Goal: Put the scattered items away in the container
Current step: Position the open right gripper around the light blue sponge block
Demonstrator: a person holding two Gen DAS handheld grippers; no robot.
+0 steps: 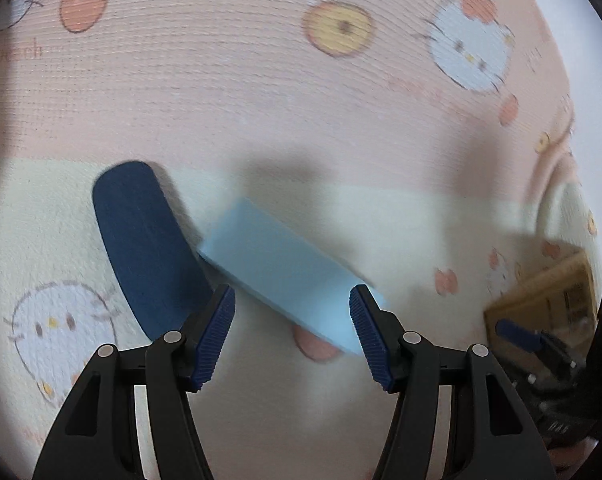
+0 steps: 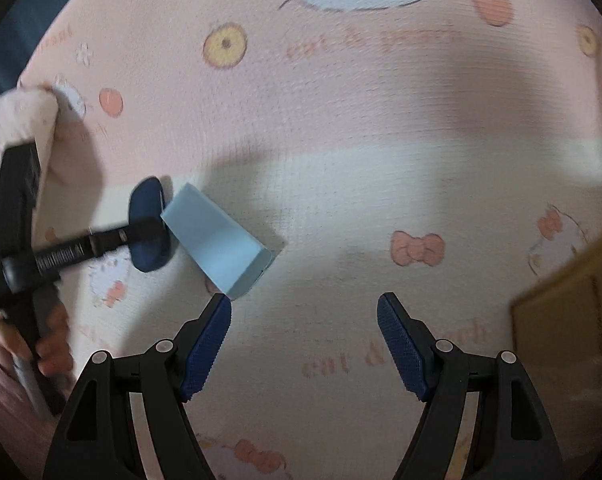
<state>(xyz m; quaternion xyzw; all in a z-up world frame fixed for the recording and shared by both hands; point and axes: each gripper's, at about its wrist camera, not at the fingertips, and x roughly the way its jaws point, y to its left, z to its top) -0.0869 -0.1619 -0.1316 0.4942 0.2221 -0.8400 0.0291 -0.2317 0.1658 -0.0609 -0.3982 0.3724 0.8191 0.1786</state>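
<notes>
Left tongs (image 1: 292,300) released over light blue block (image 1: 277,268) touching navy piece (image 1: 141,240); right tongs (image 2: 304,310) released, empty.

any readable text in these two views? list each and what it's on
"cat &": pink print on the cloth, right wrist view; the next word is blurred.
"cat & p…": same print higher on the cloth, rest blurred.
"…ch": end of a faint word on the cloth's left edge, left wrist view.
Cardboard box: dark print, too blurred to read.
Light blue block and dark blue piece: no text.
</notes>
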